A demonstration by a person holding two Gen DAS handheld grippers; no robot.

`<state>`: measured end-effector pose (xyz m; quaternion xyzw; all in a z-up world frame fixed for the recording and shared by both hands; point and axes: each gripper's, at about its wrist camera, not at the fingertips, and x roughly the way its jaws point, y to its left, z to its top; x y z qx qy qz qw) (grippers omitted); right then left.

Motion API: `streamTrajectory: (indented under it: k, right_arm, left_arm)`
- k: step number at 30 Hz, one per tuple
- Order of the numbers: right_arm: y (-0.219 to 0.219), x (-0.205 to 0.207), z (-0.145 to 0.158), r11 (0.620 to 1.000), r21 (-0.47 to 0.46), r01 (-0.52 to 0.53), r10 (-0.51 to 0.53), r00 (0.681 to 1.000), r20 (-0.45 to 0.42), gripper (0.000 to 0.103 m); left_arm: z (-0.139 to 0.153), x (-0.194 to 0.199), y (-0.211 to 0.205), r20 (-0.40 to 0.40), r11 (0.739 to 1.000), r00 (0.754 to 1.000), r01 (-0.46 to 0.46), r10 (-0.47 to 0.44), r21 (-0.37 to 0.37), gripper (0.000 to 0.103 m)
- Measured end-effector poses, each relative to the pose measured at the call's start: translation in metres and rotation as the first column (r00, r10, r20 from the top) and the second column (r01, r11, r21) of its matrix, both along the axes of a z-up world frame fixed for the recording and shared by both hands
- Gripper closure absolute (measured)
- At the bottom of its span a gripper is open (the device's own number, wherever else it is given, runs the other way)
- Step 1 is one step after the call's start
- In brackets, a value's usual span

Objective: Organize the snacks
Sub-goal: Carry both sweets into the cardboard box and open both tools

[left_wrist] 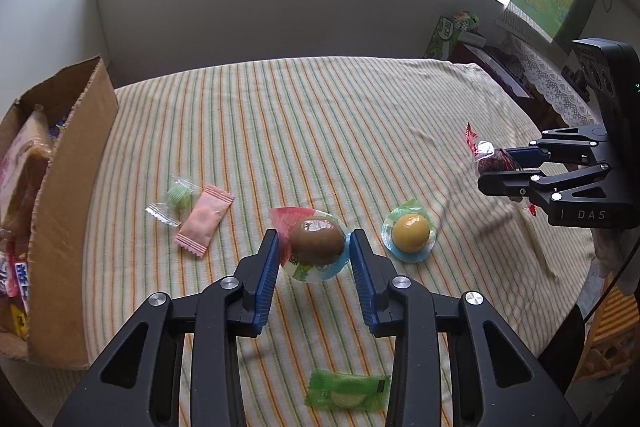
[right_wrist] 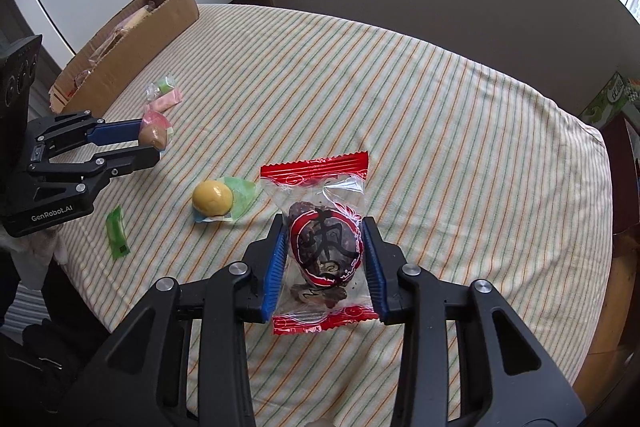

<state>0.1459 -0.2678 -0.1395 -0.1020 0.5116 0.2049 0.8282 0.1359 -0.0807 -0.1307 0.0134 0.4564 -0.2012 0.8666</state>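
Note:
My left gripper is shut on a brown egg-shaped snack in a clear pack with red and green edges, held just above the striped cloth. It also shows in the right wrist view. My right gripper is shut on a red-edged clear packet of dark dried fruit, lifted over the table. It also shows in the left wrist view. A yellow egg snack, a pink wrapper, a green candy and a green packet lie on the cloth.
An open cardboard box holding several snacks stands at the table's left edge. The striped tablecloth covers the table. A green carton and dark furniture stand beyond the far right corner.

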Motion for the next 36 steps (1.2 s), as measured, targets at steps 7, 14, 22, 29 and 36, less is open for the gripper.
streamTrajectory:
  k: [7, 14, 22, 29, 36]
  right_arm:
    - [0.031, -0.006, 0.029, 0.998, 0.013, -0.062, 0.061, 0.997, 0.05, 0.066]
    - [0.074, -0.003, 0.053, 0.991, 0.049, -0.127, 0.123, 0.989, 0.085, 0.066]
    - [0.141, 0.011, 0.071, 0.973, 0.087, -0.212, 0.202, 0.973, 0.111, 0.066]
    - [0.2, 0.028, 0.078, 0.958, 0.097, -0.27, 0.258, 0.958, 0.122, 0.066]
    - [0.249, 0.061, 0.077, 0.956, 0.085, -0.281, 0.269, 0.955, 0.126, 0.066]
  left_arm:
    - [0.025, -0.012, 0.023, 0.055, 0.999, 0.997, -0.045, 0.046, -0.021, 0.069]
    - [0.046, -0.022, 0.061, 0.111, 0.993, 0.987, -0.116, 0.118, -0.029, 0.069]
    - [0.062, -0.029, 0.121, 0.157, 0.974, 0.962, -0.225, 0.225, -0.021, 0.069]
    - [0.063, -0.032, 0.17, 0.173, 0.951, 0.936, -0.31, 0.307, -0.014, 0.069]
    - [0.062, -0.029, 0.206, 0.183, 0.926, 0.91, -0.377, 0.372, -0.011, 0.069]
